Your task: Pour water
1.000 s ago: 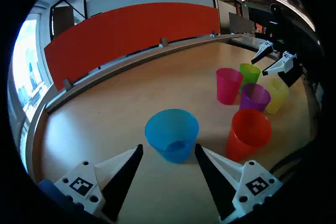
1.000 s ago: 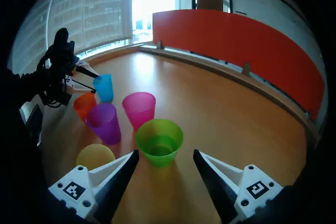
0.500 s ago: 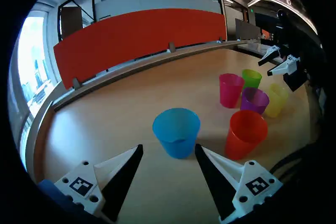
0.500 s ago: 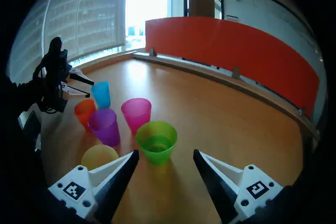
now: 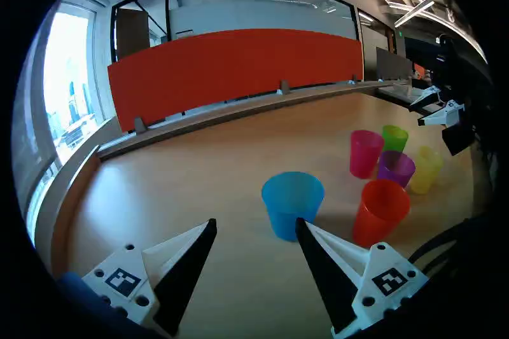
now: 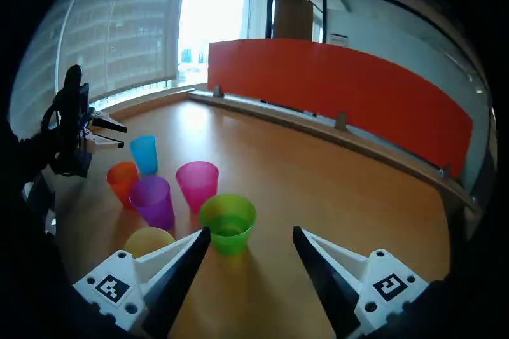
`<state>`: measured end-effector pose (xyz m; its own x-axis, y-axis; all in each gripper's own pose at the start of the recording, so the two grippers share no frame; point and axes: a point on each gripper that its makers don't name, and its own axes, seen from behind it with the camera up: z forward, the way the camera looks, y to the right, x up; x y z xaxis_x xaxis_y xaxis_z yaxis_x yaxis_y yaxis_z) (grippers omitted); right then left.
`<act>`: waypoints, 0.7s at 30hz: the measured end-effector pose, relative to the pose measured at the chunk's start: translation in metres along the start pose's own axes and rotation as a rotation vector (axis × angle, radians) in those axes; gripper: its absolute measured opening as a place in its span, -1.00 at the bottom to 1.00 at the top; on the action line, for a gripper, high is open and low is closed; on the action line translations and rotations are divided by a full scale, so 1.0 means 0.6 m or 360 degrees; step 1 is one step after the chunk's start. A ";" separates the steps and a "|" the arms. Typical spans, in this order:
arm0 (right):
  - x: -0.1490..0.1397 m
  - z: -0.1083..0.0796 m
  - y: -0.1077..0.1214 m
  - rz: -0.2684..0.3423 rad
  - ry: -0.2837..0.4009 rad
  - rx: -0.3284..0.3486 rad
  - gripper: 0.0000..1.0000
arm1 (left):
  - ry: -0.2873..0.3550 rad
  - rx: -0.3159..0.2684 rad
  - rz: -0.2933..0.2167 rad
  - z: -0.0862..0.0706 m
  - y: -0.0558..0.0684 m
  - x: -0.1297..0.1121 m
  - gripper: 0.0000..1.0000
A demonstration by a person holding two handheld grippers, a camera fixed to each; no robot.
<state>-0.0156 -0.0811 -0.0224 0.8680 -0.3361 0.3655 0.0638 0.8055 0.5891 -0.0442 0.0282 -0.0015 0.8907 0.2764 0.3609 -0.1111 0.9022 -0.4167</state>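
Several plastic cups stand on the wooden table. In the left gripper view the blue cup stands upright just ahead of my open left gripper, nearer its right finger and untouched. An orange cup stands to its right, then purple, pink, green and yellow cups. In the right gripper view the green cup, holding a little water, stands just ahead of my open right gripper. Beyond it are the pink, purple, orange, blue and yellow cups.
An orange partition and a low rail run along the table's far edge. The other gripper hovers past the cups at the right in the left gripper view; the left gripper, with a dark sleeve, shows far left in the right gripper view. Windows are behind.
Both grippers have drawn back and up from the cups. The blue cup has shifted right and looks smaller in the left gripper view; the green cup has shrunk in the right gripper view.
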 end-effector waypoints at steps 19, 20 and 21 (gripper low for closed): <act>0.069 -0.056 0.051 0.0131 0.0370 -0.0387 1.00 | 0.0303 0.0268 -0.0130 -0.074 -0.054 0.060 0.83; 0.072 -0.060 0.055 0.0140 0.0392 -0.0409 1.00 | 0.0319 0.0279 -0.0136 -0.078 -0.055 0.064 0.83; 0.076 -0.064 0.060 0.0148 0.0415 -0.0432 1.00 | 0.0335 0.0289 -0.0143 -0.082 -0.056 0.067 0.83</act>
<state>0.0449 -0.0488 -0.0121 0.9700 -0.1482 0.1925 0.0765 0.9384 0.3371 0.0174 -0.0074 -0.0140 0.9703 0.1353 0.2004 -0.0881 0.9697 -0.2277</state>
